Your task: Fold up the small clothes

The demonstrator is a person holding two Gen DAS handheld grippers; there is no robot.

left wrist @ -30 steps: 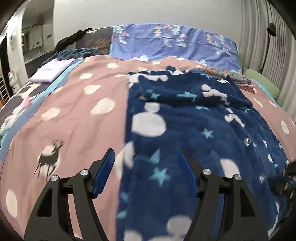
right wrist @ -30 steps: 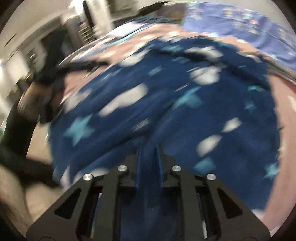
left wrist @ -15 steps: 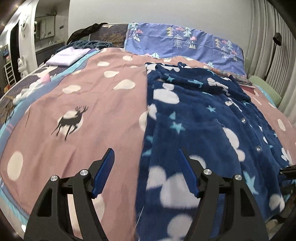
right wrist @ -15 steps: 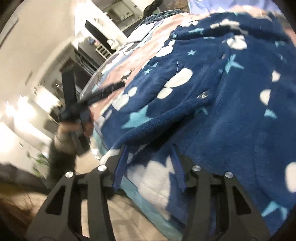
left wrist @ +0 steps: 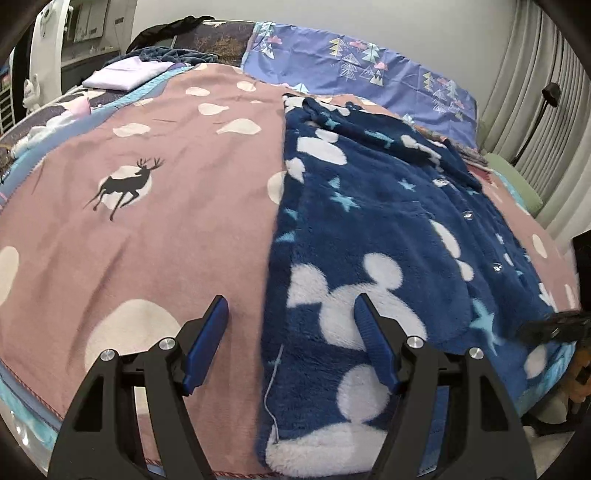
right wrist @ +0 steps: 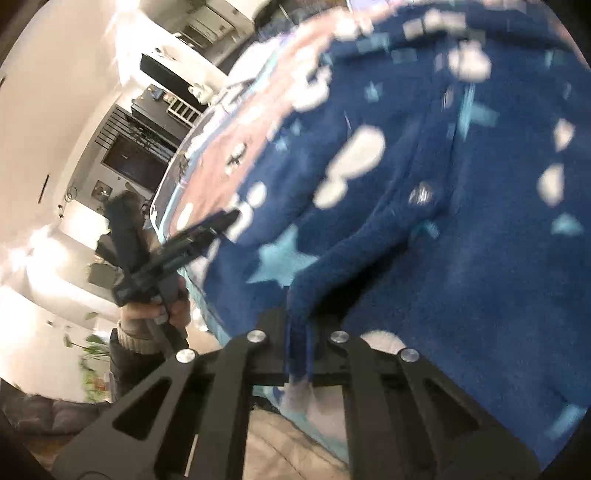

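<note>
A big bed (left wrist: 155, 236) fills the room. It has a pink blanket (left wrist: 192, 192) with white spots and a black deer (left wrist: 123, 184) on it. A purple pillow (left wrist: 369, 70) with little trees lies at the far end. The wall (left wrist: 332, 18) behind is plain and pale. Grey curtains (left wrist: 532, 122) hang on the right, by a black lamp (left wrist: 550, 90).
</note>
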